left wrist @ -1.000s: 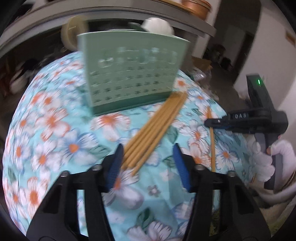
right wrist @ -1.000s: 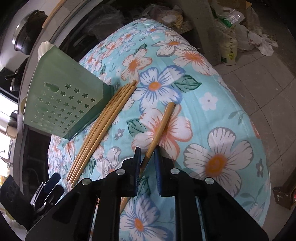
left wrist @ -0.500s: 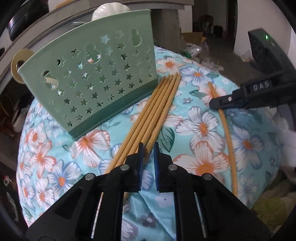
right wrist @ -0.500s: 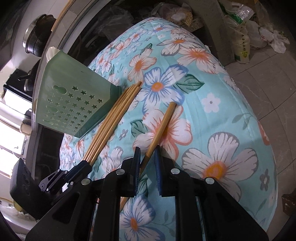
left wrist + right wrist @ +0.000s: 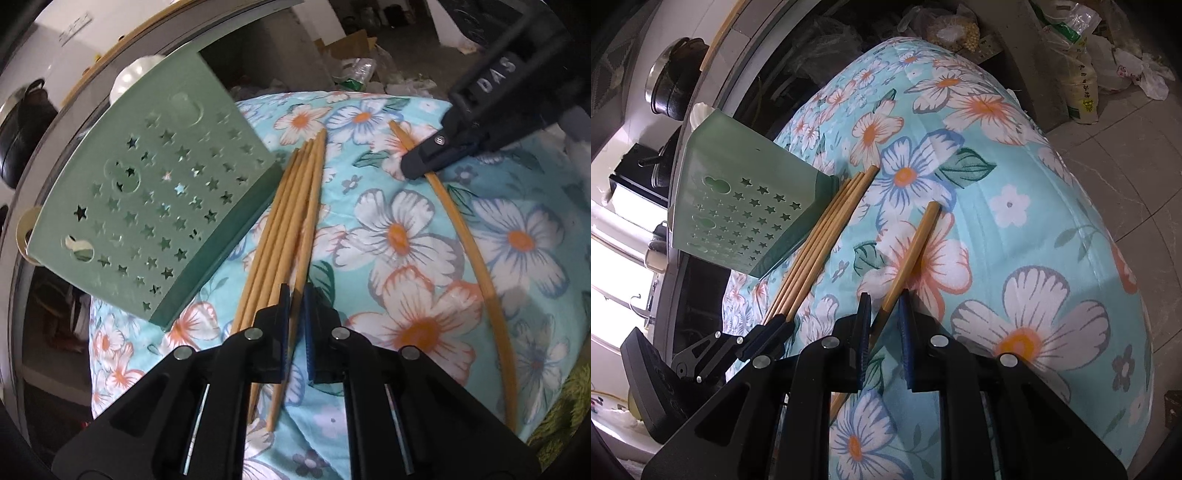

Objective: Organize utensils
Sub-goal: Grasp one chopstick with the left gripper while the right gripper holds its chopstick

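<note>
Left gripper (image 5: 295, 314): jaws pinched on one chopstick of the bundle of chopsticks (image 5: 291, 210), beside the green perforated holder (image 5: 147, 206) at 10 o'clock. Right gripper (image 5: 882, 325): narrow, clamped on a single chopstick (image 5: 912, 251). Step: grasp made. Next, likely: lift, tip ends into holder.

Home kitchen: pots (image 5: 670, 79) on counter, floral tablecloth (image 5: 1015, 206), food sacks (image 5: 1075, 74) on tiled floor

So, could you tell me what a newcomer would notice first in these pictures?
Probably the bright floral cloth, with a row of chopsticks beside the green star-punched holder. The left gripper pinches one of them, and the right gripper clamps a lone chopstick farther right.
</note>
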{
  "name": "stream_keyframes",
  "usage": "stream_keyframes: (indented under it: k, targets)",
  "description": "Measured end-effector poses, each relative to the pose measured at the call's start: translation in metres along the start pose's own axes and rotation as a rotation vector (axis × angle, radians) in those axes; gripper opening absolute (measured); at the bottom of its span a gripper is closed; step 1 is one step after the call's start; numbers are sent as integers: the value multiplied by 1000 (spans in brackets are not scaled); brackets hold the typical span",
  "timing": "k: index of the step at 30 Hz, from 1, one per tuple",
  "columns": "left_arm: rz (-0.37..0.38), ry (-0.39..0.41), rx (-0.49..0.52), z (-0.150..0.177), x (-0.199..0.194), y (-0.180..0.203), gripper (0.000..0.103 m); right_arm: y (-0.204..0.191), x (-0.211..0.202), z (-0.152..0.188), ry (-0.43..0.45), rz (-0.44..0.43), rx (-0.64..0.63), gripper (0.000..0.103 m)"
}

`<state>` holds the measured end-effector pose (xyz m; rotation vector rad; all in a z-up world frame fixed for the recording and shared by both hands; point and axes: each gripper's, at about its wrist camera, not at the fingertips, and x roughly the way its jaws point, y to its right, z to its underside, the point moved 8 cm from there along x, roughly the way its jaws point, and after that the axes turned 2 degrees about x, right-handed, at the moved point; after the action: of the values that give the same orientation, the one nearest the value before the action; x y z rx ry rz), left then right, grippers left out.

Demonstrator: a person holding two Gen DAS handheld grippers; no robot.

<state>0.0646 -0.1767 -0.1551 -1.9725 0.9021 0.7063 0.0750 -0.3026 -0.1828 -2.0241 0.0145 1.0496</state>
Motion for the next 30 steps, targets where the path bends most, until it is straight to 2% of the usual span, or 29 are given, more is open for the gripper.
stream_keyframes:
  k: [3, 7, 11, 12, 13, 15, 18, 23, 27, 30]
  targets:
    - [57, -8, -8, 2, -9, 2, 5, 1, -1, 0, 1, -2, 0, 14]
    - [207, -48, -26, 17, -27, 9, 5, 1, -1, 1, 0, -4, -1, 14]
    - [316, -98, -114, 31, -37, 6, 5, 2, -2, 1, 1, -10, -1, 14]
    - [325, -101, -140, 32, -38, 4, 7, 1, -1, 1, 1, -11, 0, 14]
    - [341, -105, -185, 31, -37, 0, 13, 1, -1, 0, 0, -13, 1, 14]
    - [362, -95, -239, 26, -35, -5, 19, 1, -1, 1, -1, -15, 3, 14]
    - [409, -68, -300, 11, -29, -12, 20, 2, -1, 1, -4, -21, 8, 14]
    - [432, -39, -306, -23, -9, -15, 20, 3, -1, -1, -20, -39, 25, 14]
    - [432, -47, -293, -45, 13, -11, 19, 0, -1, -4, -61, -46, 30, 19]
    - [444, -67, -309, -51, 24, -9, 19, 1, -5, -9, -62, -60, 51, 27]
